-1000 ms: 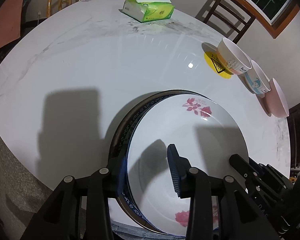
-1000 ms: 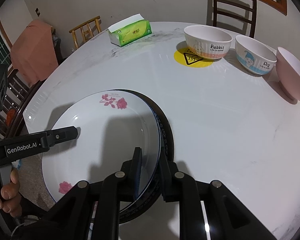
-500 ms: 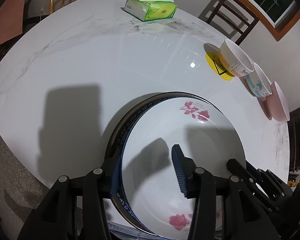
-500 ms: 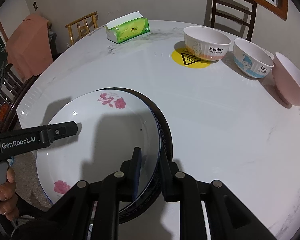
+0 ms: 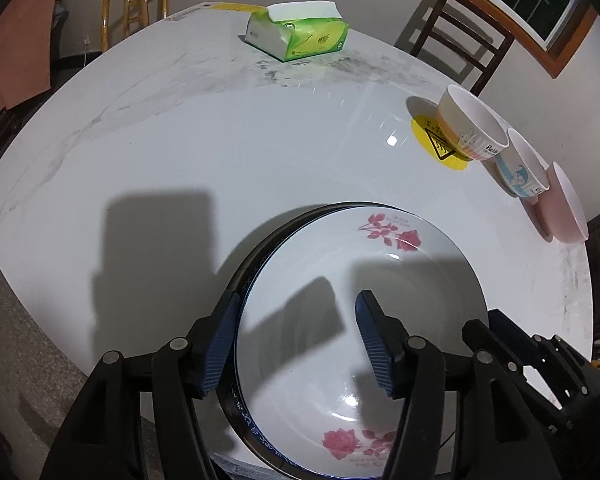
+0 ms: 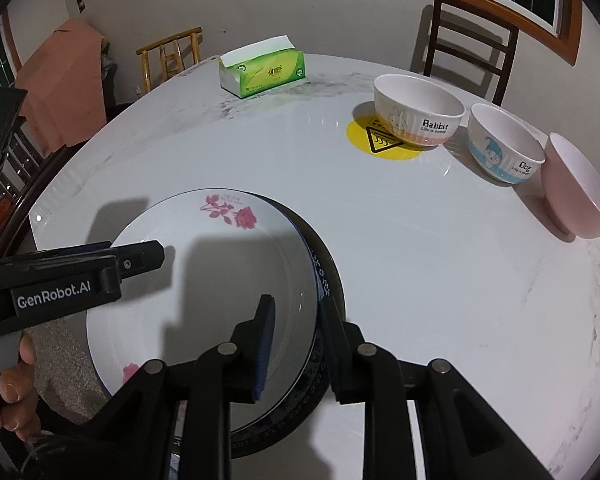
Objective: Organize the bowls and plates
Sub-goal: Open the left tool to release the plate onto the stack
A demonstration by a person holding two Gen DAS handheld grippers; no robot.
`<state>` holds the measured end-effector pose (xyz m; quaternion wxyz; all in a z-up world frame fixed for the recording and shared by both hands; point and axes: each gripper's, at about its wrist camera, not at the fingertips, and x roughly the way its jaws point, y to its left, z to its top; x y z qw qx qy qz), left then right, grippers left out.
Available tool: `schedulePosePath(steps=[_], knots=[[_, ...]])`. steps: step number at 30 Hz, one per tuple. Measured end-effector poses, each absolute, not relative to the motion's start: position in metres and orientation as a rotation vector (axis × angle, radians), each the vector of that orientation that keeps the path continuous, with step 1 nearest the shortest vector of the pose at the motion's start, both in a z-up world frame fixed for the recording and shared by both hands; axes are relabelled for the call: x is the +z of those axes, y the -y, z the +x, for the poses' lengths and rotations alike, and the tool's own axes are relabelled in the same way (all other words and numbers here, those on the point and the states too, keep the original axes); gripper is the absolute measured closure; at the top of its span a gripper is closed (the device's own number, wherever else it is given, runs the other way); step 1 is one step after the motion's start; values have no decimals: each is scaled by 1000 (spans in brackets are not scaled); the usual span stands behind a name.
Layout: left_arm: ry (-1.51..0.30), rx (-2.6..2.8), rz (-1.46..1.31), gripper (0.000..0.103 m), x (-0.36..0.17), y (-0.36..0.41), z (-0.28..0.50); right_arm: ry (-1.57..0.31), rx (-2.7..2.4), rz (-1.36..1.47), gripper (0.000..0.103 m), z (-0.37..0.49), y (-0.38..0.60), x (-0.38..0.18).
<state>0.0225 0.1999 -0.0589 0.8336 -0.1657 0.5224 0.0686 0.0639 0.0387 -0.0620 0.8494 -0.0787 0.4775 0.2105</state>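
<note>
Left gripper (image 5: pixel 296 336): jaws apart and just been opening; its blue pads straddle the left rim of the rose plate, one outside the rim, one over the plate's well, neither pressing on it. In the right wrist view a hand (image 6: pixel 8 392) holds its handle at the near left edge of the table.
Rose plate (image 5: pixel 380 280): white, with pink roses, lying on top of a stack at the near edge of the table (image 5: pixel 260 140).
Plates under it: a blue-patterned plate (image 6: pixel 320 276) and a dark plate (image 6: pixel 336 292) show as rims only, on the right side of the stack.
Right gripper (image 6: pixel 296 344): jaws narrow but just been opening; the inner pad is over the rose plate's well with a gap to its rim, the outer finger is beside the stack's right rim. Whether that one touches, I cannot tell.
Tissue box (image 6: pixel 262 68): green, at the far edge of the table.
Yellow sticker (image 6: pixel 380 144): on the far right part of the table, partly under the Rabbit bowl.
Rabbit bowl (image 6: pixel 418 108): upright, far right.
Dog bowl (image 6: pixel 504 142): just beside the Rabbit bowl, towards the right edge.
Pink bowl (image 6: pixel 576 188): close by the Dog bowl at the right edge, leaning.
</note>
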Motion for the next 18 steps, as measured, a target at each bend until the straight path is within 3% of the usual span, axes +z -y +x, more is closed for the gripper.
schedulePosePath(steps=[18], knots=[[-1041,115,-201,45,-37,-157,37,-986,401,-68,79,77,10,-47]])
